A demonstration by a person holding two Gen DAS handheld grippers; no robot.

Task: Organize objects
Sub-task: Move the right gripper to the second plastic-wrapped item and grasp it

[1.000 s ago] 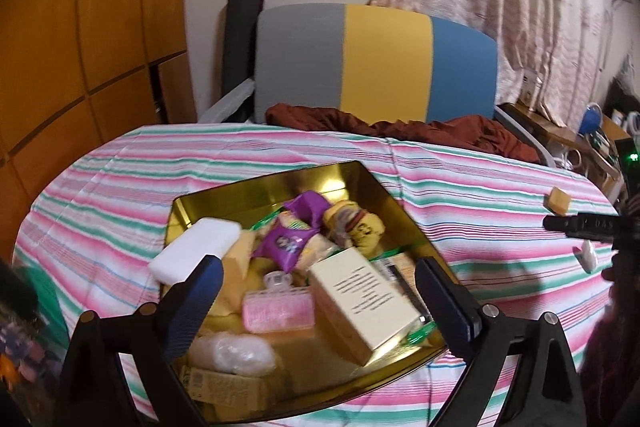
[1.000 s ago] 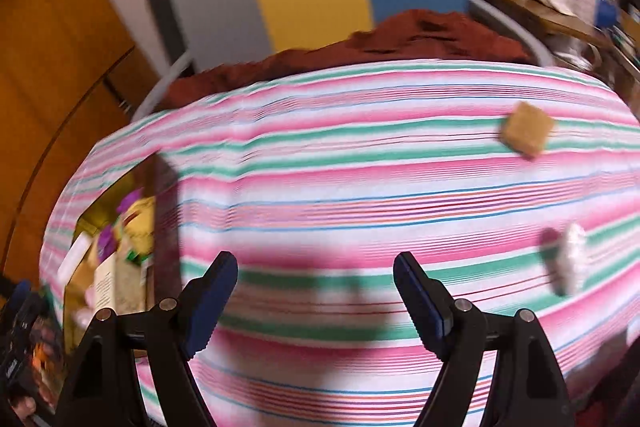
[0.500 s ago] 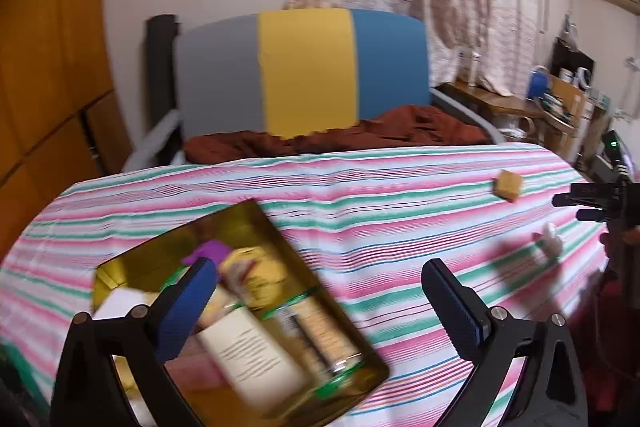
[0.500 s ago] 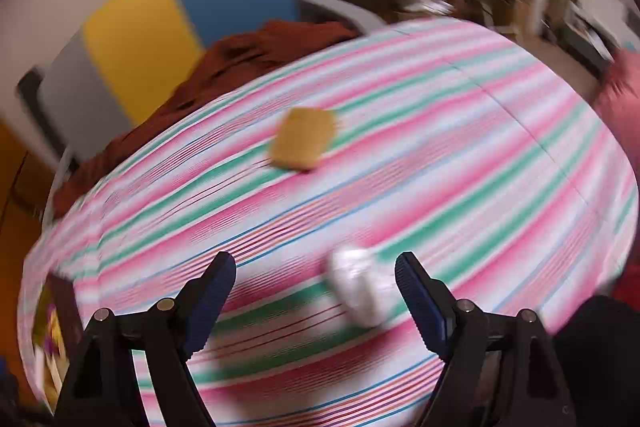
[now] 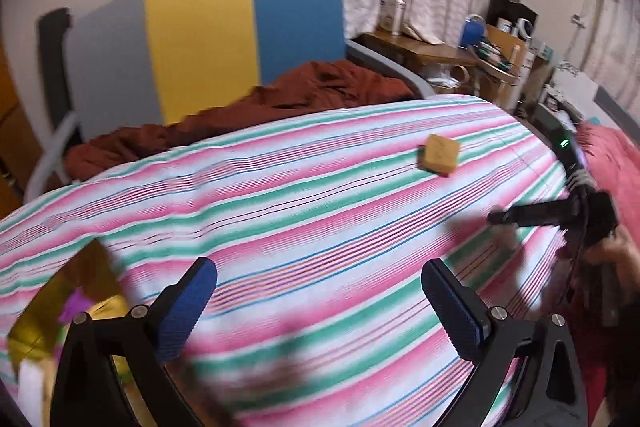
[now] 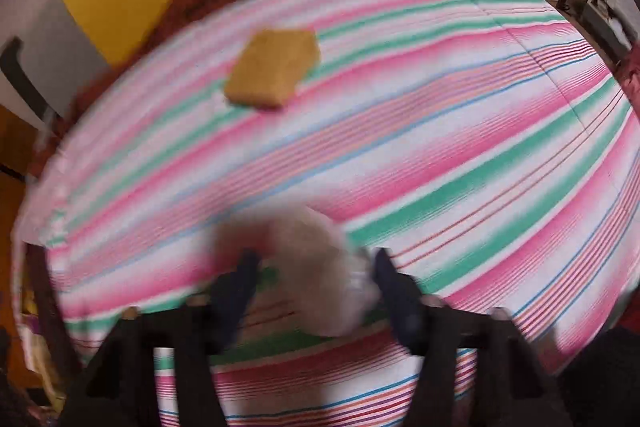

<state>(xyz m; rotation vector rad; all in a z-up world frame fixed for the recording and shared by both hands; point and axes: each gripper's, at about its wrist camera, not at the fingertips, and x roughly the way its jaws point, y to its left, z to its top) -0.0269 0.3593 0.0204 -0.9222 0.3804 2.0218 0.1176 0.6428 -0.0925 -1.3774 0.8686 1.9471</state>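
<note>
A blurred white wrapped object point(image 6: 320, 267) lies on the striped tablecloth point(image 6: 440, 131) between the open fingers of my right gripper point(image 6: 314, 267). A tan square block point(image 6: 272, 67) lies farther back on the cloth; it also shows in the left wrist view point(image 5: 439, 154). My left gripper point(image 5: 318, 291) is open and empty above the cloth. The gold tin point(image 5: 60, 303) with several small items sits at the far left edge of the left wrist view. The right gripper point(image 5: 520, 217) shows there at the right, low over the white object.
A grey, yellow and blue chair point(image 5: 208, 39) with a rust-brown cloth point(image 5: 280, 99) stands behind the table. A cluttered wooden desk point(image 5: 460, 55) and curtains are at the back right. The table edge curves away on the right.
The left gripper has swung right, so the gold tin slid to the left edge of its view. The right gripper has moved forward and down until the white object lies between its fingers.
</note>
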